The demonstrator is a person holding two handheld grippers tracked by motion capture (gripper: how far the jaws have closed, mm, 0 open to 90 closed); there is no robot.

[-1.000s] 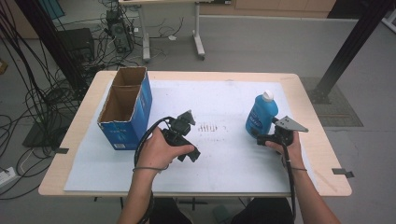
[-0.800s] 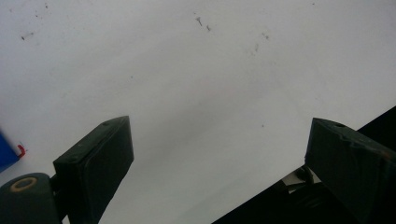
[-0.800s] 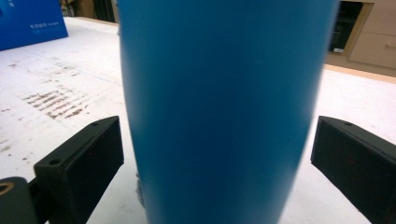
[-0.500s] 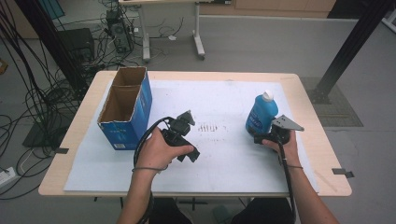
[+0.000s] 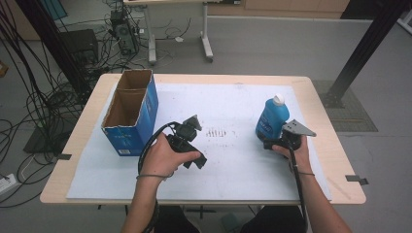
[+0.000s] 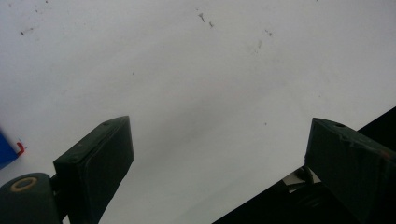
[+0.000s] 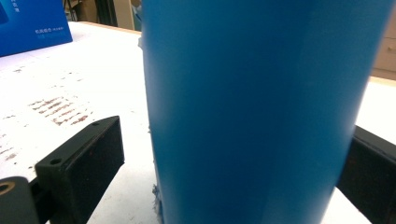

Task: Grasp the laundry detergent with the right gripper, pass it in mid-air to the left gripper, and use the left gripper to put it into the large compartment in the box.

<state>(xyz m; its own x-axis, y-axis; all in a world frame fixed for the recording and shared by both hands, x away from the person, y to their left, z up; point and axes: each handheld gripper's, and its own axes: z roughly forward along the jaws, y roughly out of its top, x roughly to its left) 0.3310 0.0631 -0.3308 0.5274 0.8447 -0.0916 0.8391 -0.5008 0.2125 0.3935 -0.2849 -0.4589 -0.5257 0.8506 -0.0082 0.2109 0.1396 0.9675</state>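
Note:
A blue bottle (image 5: 270,120) with a white cap stands upright on the white sheet at the right. My right gripper (image 5: 270,140) sits at the bottle's base, on the near side. In the right gripper view the blue bottle (image 7: 261,102) stands between the jaws of the right gripper (image 7: 233,149). It is open, with a small gap at the left jaw. My left gripper (image 5: 190,145) is held in a hand near the sheet's middle. In the left gripper view the left gripper (image 6: 215,140) is open wide over bare white sheet, holding nothing.
An open blue cardboard box (image 5: 130,112) stands at the left of the table (image 5: 320,111); its corner (image 6: 6,152) shows in the left gripper view. Faint reddish marks (image 5: 216,132) lie on the white sheet (image 5: 228,102) between the grippers. Cables and desk legs lie on the floor beyond.
My right gripper has crept slightly closer around the bottle's base. The left hand and its gripper have stayed put.

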